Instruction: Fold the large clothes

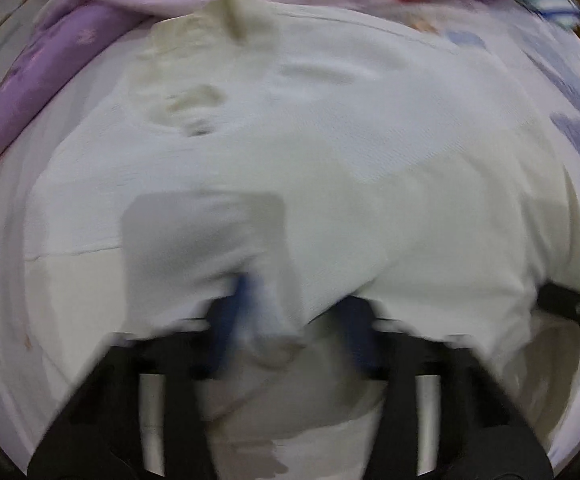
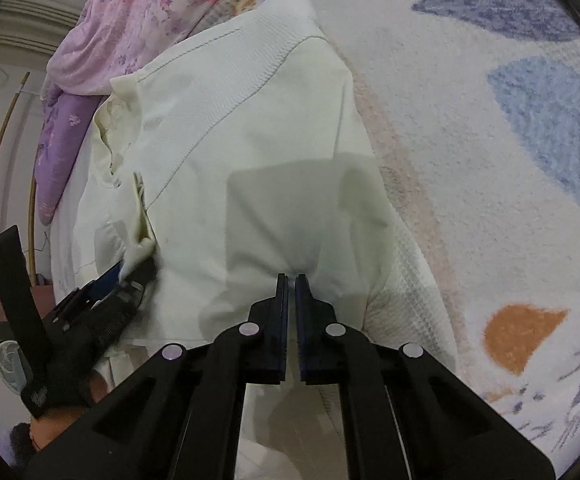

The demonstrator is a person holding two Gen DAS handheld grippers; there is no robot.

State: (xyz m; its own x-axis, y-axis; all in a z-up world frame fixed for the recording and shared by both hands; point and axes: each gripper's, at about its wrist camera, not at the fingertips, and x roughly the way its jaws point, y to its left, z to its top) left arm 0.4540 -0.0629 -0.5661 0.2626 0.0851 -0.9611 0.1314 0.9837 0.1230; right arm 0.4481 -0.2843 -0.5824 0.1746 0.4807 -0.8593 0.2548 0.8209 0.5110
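Observation:
A large cream-white shirt (image 2: 249, 128) lies spread on the bed, collar (image 2: 117, 92) towards the pillows. My right gripper (image 2: 292, 278) is shut, pinching the shirt's near edge, and the cloth puckers at its tips. To its left, my left gripper (image 2: 133, 274) reaches into the shirt's front placket. In the blurred left wrist view the left gripper (image 1: 290, 316) shows its blue-padded fingers (image 1: 229, 312) apart, with a fold of the shirt (image 1: 330, 160) hanging between them and draped over the left one. The right gripper's black finger (image 1: 566, 308) enters at the right edge.
The bed sheet (image 2: 490, 160) has blue leaf and orange prints. A pink floral quilt (image 2: 137, 12) and a purple pillow (image 2: 61, 132) lie beyond the shirt's collar. A person's hand (image 2: 97, 388) holds the left gripper. A small fan (image 2: 9, 364) stands off the bed's left side.

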